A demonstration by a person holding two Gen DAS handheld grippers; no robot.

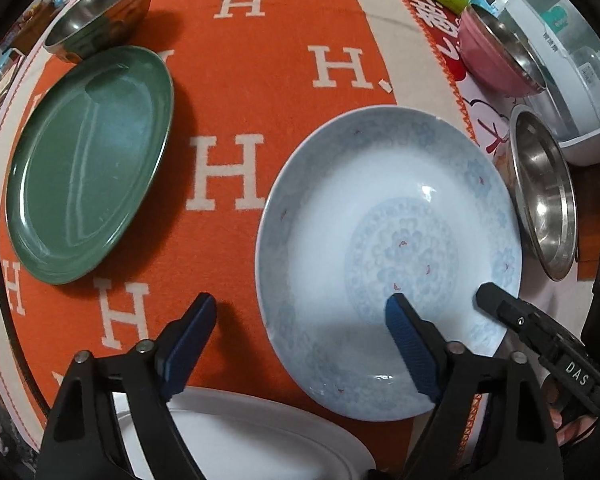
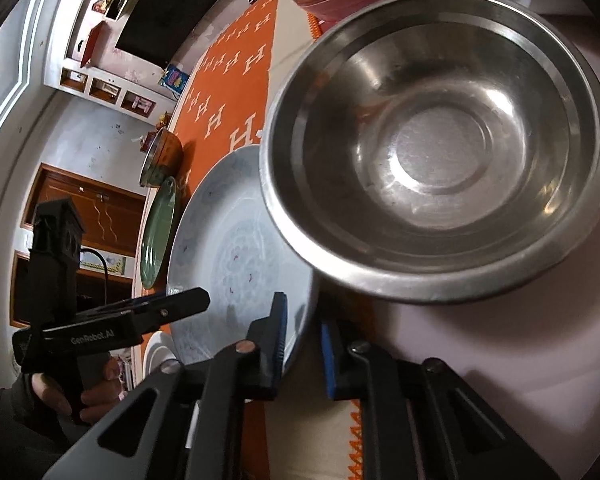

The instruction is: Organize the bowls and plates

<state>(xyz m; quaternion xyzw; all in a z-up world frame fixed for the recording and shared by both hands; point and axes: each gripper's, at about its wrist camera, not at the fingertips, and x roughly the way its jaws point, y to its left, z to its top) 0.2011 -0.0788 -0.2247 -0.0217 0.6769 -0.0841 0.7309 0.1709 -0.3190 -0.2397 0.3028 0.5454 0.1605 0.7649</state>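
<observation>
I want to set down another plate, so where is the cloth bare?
Bare orange cloth lies between the green plate and the blue plate, widening toward the far end. The right edge is crowded: steel bowl, pink bowl.

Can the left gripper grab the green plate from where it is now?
Probably yes. The left gripper stands open over the blue patterned plate, and only bare orange cloth lies between it and the green plate.

1. We see each hand-held gripper [image 1: 302, 312] built of black arms with round silver screws and ribbed blue pads [image 1: 410, 350].
2. White lettering marks the black bodies.
3. A dark sleeve [image 2: 4, 412] covers our wrist.
</observation>
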